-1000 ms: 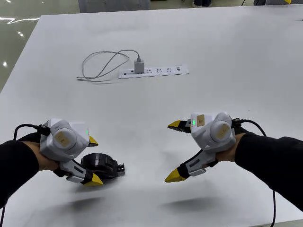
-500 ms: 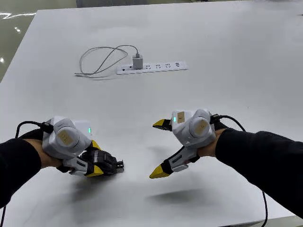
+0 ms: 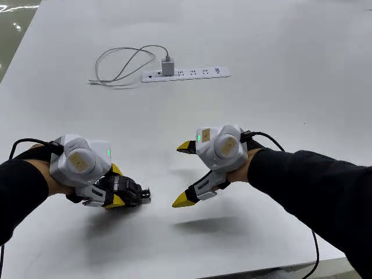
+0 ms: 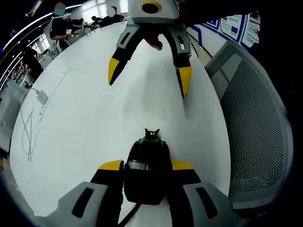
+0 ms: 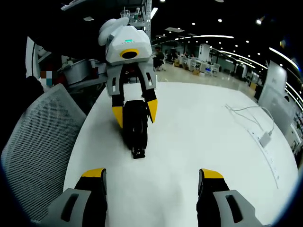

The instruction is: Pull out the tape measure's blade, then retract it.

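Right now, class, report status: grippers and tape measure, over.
Left gripper shut on tape measure. Right gripper open, short of blade tip. Bare table between them.

We wore black sleeves (image 3: pixel 302 180). Our left gripper (image 3: pixel 118 186) and right gripper (image 3: pixel 182 173) were white, yellow-tipped, trailing black cables (image 3: pixel 264 135).

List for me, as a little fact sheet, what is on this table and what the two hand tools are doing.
Surface: white table
Left tool: shut on a black tape measure
Right tool: open, opposite the left tool, pointing toward the tape measure
Blade: not yet pulled out; its hook sits at the case
Far side: power strip with a charger and cable
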Motion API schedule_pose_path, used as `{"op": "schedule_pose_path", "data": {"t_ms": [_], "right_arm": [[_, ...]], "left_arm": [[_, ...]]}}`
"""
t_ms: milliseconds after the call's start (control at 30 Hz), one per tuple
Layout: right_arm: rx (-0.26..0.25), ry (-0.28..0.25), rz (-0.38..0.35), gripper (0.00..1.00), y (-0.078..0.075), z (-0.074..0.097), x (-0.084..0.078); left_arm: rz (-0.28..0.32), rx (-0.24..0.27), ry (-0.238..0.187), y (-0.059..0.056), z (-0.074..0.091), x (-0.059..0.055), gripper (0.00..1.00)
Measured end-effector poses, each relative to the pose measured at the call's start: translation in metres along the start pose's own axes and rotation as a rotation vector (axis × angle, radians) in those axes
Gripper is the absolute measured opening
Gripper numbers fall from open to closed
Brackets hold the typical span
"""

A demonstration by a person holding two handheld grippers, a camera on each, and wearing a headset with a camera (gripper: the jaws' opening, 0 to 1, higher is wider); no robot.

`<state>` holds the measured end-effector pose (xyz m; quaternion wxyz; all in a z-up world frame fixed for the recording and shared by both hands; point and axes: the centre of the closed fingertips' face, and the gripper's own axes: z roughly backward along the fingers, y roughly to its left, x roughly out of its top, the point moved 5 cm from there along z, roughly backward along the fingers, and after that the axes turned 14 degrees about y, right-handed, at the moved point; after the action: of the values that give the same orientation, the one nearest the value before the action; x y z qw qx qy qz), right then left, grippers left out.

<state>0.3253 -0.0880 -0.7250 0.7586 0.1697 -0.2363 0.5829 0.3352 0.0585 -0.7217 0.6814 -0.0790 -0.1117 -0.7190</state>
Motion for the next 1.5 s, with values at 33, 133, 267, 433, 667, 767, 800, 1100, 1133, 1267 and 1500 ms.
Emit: {"op": "schedule_pose_path", "data": {"t_ms": [33, 133, 267, 433, 667, 767, 800, 1100, 1133, 1267, 1500], "right_arm": [[0.004, -0.001, 0.0, 0.77, 0.001, -0.002, 0.002], [0.015, -0.001, 0.006, 0.75, 0.002, -0.008, 0.006], [0.023, -0.014, 0.021, 0.69, 0.004, -0.017, 0.016], [0.054, -0.027, 0.057, 0.55, 0.01, -0.027, 0.025], [0.055, -0.02, 0.08, 0.46, 0.013, -0.035, 0.03], [0.063, -0.009, 0.087, 0.43, 0.014, -0.039, 0.03], [0.064, -0.008, 0.089, 0.42, 0.015, -0.04, 0.031], [0.079, 0.022, 0.126, 0.27, 0.023, -0.053, 0.031], [0.082, 0.021, 0.13, 0.26, 0.024, -0.054, 0.031], [0.09, 0.027, 0.129, 0.23, 0.025, -0.058, 0.03], [0.093, 0.032, 0.139, 0.18, 0.023, -0.064, 0.032]], "left_arm": [[0.003, 0.001, -0.006, 0.0, 0.0, 0.0, 0.31], [0.012, 0.002, -0.017, 0.0, 0.0, 0.0, 0.31], [0.01, 0.004, -0.021, -0.001, 0.001, -0.001, 0.32], [0.012, 0.007, -0.018, 0.0, 0.001, -0.001, 0.32], [0.019, 0.001, -0.018, 0.0, 0.001, -0.001, 0.32], [0.022, 0.001, -0.019, 0.001, 0.001, -0.001, 0.32], [0.022, 0.001, -0.019, 0.001, 0.001, -0.001, 0.32], [0.027, 0.002, -0.024, 0.001, 0.001, -0.002, 0.32], [0.026, 0.004, -0.022, 0.001, 0.001, -0.002, 0.32], [0.021, 0.008, -0.021, 0.001, 0.001, -0.003, 0.32], [0.027, 0.005, -0.023, 0.002, 0.0, -0.003, 0.32]]}}
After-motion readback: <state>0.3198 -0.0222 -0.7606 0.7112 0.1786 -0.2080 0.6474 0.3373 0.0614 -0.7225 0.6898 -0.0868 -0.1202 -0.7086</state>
